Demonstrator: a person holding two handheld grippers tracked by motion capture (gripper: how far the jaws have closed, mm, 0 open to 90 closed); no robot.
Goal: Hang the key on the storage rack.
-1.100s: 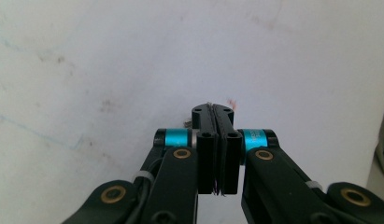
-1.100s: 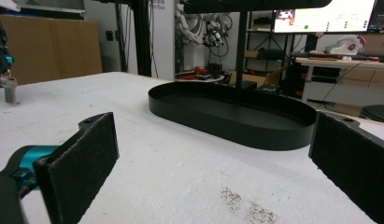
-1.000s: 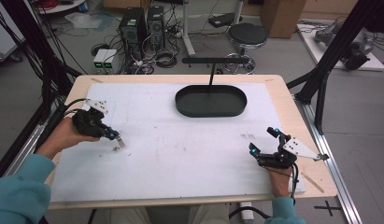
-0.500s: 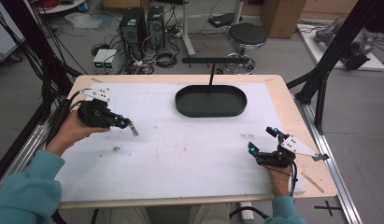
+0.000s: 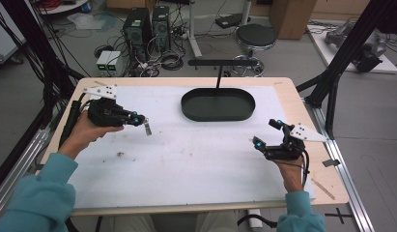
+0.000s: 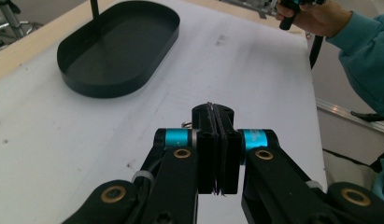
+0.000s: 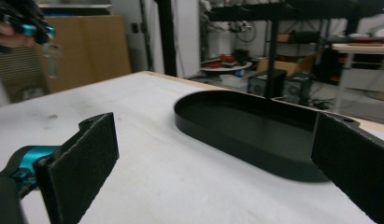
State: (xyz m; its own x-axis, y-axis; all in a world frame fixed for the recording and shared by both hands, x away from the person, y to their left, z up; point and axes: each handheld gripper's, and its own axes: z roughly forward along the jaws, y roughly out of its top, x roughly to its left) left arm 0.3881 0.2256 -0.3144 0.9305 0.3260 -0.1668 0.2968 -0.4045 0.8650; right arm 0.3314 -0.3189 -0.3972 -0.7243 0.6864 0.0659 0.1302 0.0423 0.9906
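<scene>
The left gripper (image 6: 216,154) has its black fingers (image 6: 206,158) pressed tight together on a small, thin, silvery metal piece (image 5: 147,127). In the high view this piece hangs from the fingertips above the white paper-covered table (image 5: 196,159); what exactly it is, the pictures are too small to tell. The left gripper view looks over the closed fingers toward the black oval metal tray (image 6: 117,44), which stands near the table's far edge with a thin black post rising from it.

The right gripper (image 5: 267,136) floats above the table's right side, its felt-faced fingers (image 7: 82,163) spread wide and holding nothing.

The work in hand looks like carrying the piece to the tray. To do it well, keep the grip firm and unchanged, travel level toward the tray, cross its low wall with room to spare, avoid the post, and let go only low over the tray floor. The right gripper should stay out of the path.
</scene>
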